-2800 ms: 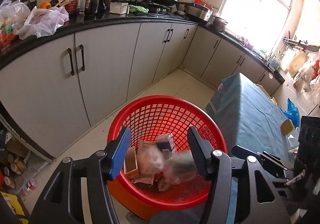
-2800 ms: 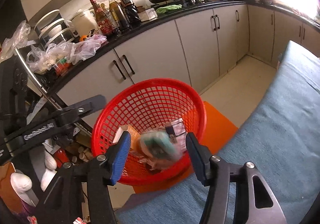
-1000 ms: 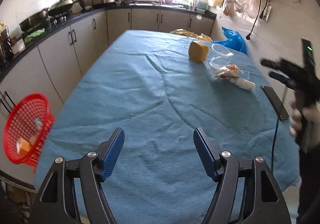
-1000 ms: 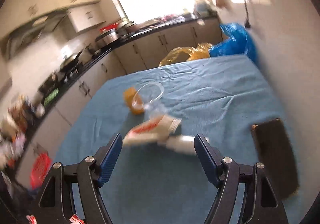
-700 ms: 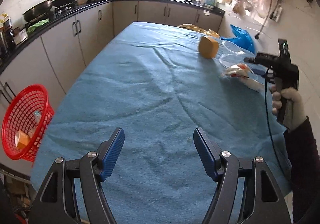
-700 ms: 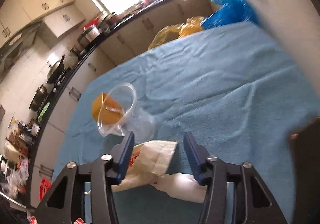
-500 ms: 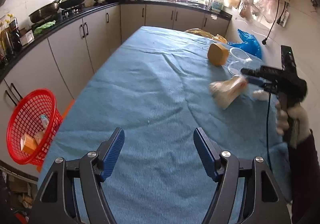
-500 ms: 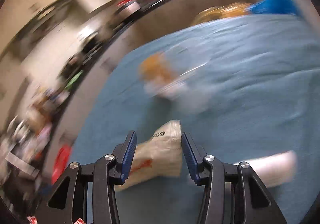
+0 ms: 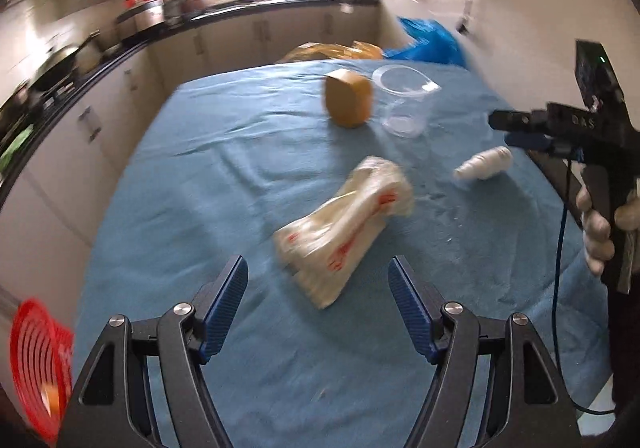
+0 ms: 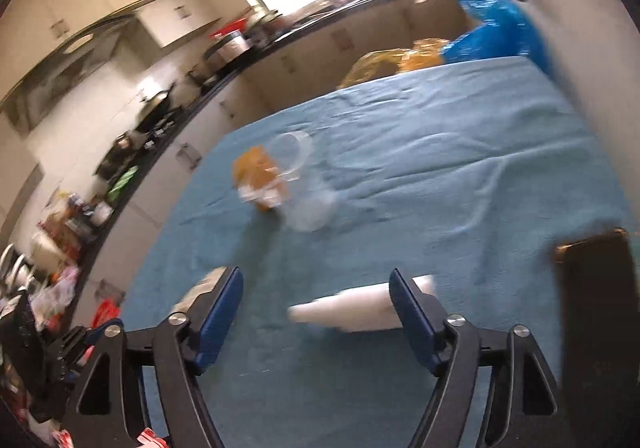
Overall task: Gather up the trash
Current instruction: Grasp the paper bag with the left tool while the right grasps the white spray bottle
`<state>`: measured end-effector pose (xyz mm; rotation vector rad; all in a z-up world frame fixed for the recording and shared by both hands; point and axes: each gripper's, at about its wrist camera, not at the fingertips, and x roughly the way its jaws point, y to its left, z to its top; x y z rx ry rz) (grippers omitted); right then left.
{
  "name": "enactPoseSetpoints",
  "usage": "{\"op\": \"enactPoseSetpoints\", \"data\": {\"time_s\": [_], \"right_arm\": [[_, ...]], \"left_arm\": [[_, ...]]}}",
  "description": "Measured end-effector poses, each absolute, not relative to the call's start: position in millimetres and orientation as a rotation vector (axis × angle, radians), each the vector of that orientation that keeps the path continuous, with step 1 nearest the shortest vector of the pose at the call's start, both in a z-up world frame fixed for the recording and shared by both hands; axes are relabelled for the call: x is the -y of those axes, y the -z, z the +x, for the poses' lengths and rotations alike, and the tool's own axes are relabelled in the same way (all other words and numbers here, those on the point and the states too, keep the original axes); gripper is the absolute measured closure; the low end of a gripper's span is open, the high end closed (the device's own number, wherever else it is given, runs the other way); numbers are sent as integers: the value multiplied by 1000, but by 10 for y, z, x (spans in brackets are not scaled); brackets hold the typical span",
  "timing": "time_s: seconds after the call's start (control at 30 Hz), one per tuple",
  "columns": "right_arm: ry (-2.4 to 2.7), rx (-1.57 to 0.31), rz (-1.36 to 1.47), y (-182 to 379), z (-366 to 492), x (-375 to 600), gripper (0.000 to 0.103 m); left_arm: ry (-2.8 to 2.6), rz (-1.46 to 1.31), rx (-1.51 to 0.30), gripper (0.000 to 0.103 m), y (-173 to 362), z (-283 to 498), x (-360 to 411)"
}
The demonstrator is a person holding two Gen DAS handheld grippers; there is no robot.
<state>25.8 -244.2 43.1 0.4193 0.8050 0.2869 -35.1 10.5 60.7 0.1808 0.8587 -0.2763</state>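
Note:
A crumpled white paper bag with red print (image 9: 347,225) lies on the blue tablecloth (image 9: 224,176), just ahead of my open, empty left gripper (image 9: 318,304). A small white bottle (image 9: 485,165) lies on its side to the right; it also shows in the right wrist view (image 10: 356,311), lying between the fingers of my open right gripper (image 10: 316,308). My right gripper shows in the left wrist view (image 9: 520,128), just right of the bottle. A clear plastic cup (image 9: 402,102) and a tan box (image 9: 347,98) lie farther back. The red trash basket (image 9: 36,364) is at the table's left.
A dark phone (image 10: 596,312) lies on the cloth at the right edge. Yellow (image 10: 384,64) and blue (image 10: 500,28) plastic bags sit beyond the table's far end. Kitchen cabinets and a cluttered counter (image 10: 160,116) run along the left.
Both grippers left the red basket and swung to the table. My right gripper shut on the paper bag, dragged it left and let go; it now stands open around the white bottle.

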Motion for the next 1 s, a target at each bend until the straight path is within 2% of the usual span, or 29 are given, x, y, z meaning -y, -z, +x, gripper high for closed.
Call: {"op": "enactPoseSetpoints", "data": {"time_s": [0.33,0.5,0.57,0.6,0.67,0.7,0.73,0.9,1.0], "right_arm": [[-290,-907,458,-100,570,2572,22],[-407,-972,473,-75,423,2478,21],[-448,-996,450,-73,377,2412,21],[-465,-1005,436,-64,370,2378,21],[-484,-1018,398,-74,360,2312,21],[-476,-1016,377,-80,353,2290,21],[-467,-1011,362,-71,353,2274,21],[-423,-985,321,-62,335,2212,23],[-384,-969,291,-77,331,2156,26]], "left_arm": [[338,339,-926,31,-250,197,404],[355,339,-987,31,-118,321,507],[347,327,-995,46,-116,331,525],[340,318,-998,56,-129,332,519],[347,282,-1014,60,-161,335,494],[358,247,-1032,65,-186,330,467],[371,222,-1043,83,-211,318,447],[384,124,-1091,85,-274,218,377],[395,150,-1079,82,-285,219,435]]}}
